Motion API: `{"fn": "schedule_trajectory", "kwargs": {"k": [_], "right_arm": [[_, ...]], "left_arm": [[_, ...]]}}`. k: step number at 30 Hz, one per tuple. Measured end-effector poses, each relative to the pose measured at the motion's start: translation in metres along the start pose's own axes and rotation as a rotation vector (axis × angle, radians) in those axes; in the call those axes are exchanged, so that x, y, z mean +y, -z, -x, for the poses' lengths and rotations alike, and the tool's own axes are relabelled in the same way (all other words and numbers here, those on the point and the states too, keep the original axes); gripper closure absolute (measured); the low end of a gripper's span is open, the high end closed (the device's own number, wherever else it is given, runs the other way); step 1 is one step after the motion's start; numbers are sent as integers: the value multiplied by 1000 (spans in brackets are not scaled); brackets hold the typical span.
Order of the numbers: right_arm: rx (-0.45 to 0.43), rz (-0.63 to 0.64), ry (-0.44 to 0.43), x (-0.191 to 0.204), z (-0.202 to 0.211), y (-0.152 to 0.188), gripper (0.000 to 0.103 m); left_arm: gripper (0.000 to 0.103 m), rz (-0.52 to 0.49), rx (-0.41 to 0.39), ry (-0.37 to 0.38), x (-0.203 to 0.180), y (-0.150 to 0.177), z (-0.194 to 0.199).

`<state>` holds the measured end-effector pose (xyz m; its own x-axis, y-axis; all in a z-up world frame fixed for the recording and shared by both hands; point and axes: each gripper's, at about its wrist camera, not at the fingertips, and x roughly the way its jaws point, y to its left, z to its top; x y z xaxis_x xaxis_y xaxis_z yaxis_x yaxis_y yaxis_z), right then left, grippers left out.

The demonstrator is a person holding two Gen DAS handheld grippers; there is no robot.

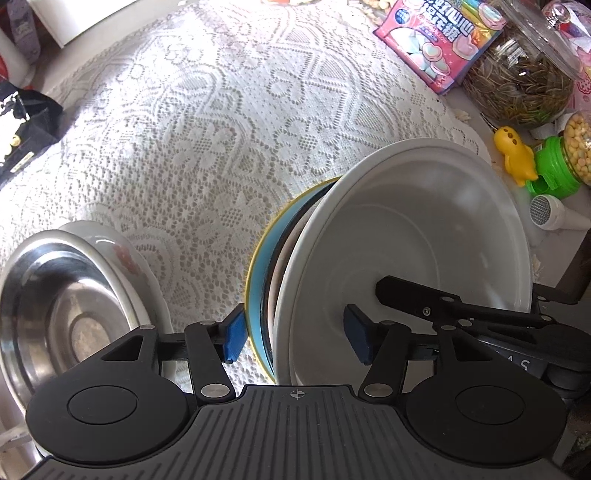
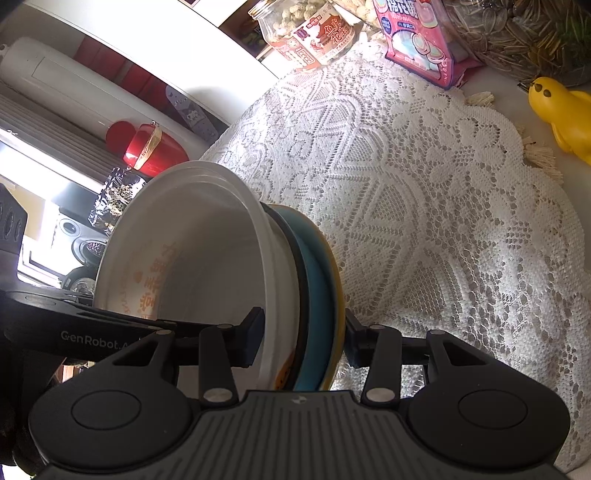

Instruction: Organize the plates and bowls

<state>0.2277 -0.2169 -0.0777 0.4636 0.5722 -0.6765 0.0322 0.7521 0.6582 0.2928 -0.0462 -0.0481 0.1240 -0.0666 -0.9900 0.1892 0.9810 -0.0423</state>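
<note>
Both grippers have hold of one stack (image 1: 280, 280) of dishes, tipped up on edge above the lace cloth (image 1: 207, 122) that covers the desk. The left gripper (image 1: 295, 338) has its jaws clamped across the stack's near rim, one blue pad against the blue plate (image 1: 258, 273) on the outside and the other pad inside the white bowl (image 1: 413, 236) that faces the opposite way. The right gripper (image 2: 299, 341) bites the same stack from the other side, jaws closed on it: one pad sits inside the white bowl (image 2: 199, 251), which carries orange printing on its inner wall, and the other presses the yellow-edged back of the blue plate (image 2: 317, 273). Between bowl and plate there is a dark band, perhaps another dish, though I cannot make it out for sure. In the left wrist view the arm of the other gripper crosses the bowl's mouth. Left of the stack, a steel bowl (image 1: 55, 306) sits nested in a white bowl with a red flower mark (image 1: 125, 254), both resting on the cloth. Beyond the stack, at the far edge of the cloth, stand a pink marshmallow bag (image 1: 439, 40) and a glass jar of sunflower seeds (image 1: 521, 85). To the right of the stack lie a yellow duck toy (image 1: 515, 155), a green-capped jar (image 1: 557, 166) of small round sweets and a small white handheld device (image 1: 554, 214) with a mesh face. A jar of peanuts (image 2: 310, 33) stands to the left of the marshmallow bag (image 2: 417, 40).
</note>
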Motion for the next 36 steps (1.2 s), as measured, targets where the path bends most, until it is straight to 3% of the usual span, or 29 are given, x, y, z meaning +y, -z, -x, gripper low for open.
{"fn": "schedule_trajectory", "kwargs": {"k": [16, 26, 36], "right_arm": [[56, -15, -9, -2, -7, -8, 58], [31, -37, -33, -6, -3, -3, 58], [33, -86, -23, -6, -2, -2, 57]], "left_arm": [[40, 2, 10, 50, 6, -1, -2], [40, -16, 30, 52, 3, -1, -3], [40, 35, -14, 65, 8, -3, -2]]}}
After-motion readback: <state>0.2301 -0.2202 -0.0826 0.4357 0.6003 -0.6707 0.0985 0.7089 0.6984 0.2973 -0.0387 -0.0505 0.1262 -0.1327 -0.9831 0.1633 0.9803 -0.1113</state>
